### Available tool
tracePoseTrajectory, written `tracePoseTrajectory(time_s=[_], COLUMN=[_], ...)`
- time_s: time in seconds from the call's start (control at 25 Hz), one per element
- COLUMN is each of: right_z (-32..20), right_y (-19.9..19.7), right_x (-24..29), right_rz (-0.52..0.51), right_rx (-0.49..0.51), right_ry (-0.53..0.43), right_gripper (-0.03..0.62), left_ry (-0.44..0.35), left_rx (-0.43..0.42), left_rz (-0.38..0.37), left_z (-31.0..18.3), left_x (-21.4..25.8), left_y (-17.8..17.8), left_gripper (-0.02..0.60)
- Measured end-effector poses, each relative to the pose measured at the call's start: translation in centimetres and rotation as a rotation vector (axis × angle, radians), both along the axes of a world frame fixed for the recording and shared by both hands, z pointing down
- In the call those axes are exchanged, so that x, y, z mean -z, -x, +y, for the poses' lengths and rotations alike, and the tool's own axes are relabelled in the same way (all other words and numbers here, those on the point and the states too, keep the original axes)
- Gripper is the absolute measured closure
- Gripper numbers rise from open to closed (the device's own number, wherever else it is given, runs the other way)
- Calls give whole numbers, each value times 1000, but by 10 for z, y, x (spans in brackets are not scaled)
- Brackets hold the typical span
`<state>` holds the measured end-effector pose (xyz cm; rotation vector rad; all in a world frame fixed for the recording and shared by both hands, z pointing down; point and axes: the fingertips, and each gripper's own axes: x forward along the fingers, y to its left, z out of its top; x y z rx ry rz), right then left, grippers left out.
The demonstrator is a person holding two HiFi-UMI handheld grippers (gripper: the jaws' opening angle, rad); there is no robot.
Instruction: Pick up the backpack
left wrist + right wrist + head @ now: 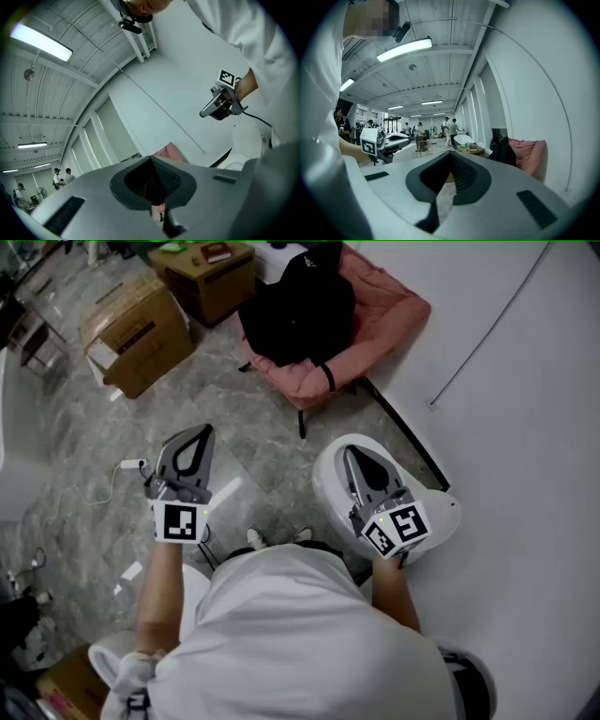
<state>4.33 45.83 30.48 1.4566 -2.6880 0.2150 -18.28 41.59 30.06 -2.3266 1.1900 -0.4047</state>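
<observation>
Still the approach step, nothing grabbed yet: left gripper (198, 434) and right gripper (352, 455) are both pinched closed and empty, held level near the body. Next move means crossing the glossy grey marble floor (248, 432) and spreading the jaws. The backpack (300, 306), black, soft and slumped, sits well ahead on the padded pink chair (386, 307), with a strap drooping at its front edge

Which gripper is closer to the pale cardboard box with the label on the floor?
Left. The left gripper hangs a little below and right of the cardboard box in the head view; the right gripper is well off to its right, beyond the left one.
</observation>
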Motion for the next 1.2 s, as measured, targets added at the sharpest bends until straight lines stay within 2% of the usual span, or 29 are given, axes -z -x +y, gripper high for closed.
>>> tracePoseTrajectory(time_s=[0.16,0.28,0.6,0.8,1.0,1.2], right_z=[1,1,1,-11,-68,-160], right_y=[4,5,17,21,8,9], right_x=[0,1,-16,-25,-41,-50], right_rz=[-42,-100,-46,-26,-35,-48], right_rx=[8,26,-24,-38,-57,-2], right_ry=[4,11,55,85,115,104], right_gripper=[574,574,573,574,572,572], left_ry=[24,43,84,86,110,93], left_rx=[10,13,2,0,17,59], left_rz=[-6,24,96,94,86,64], left_z=[1,7,23,6,-35,-113], left_x=[-5,-12,-36,-42,-49,-50], left_y=[6,11,34,42,34,32], left_gripper=[566,566,566,566,566,566])
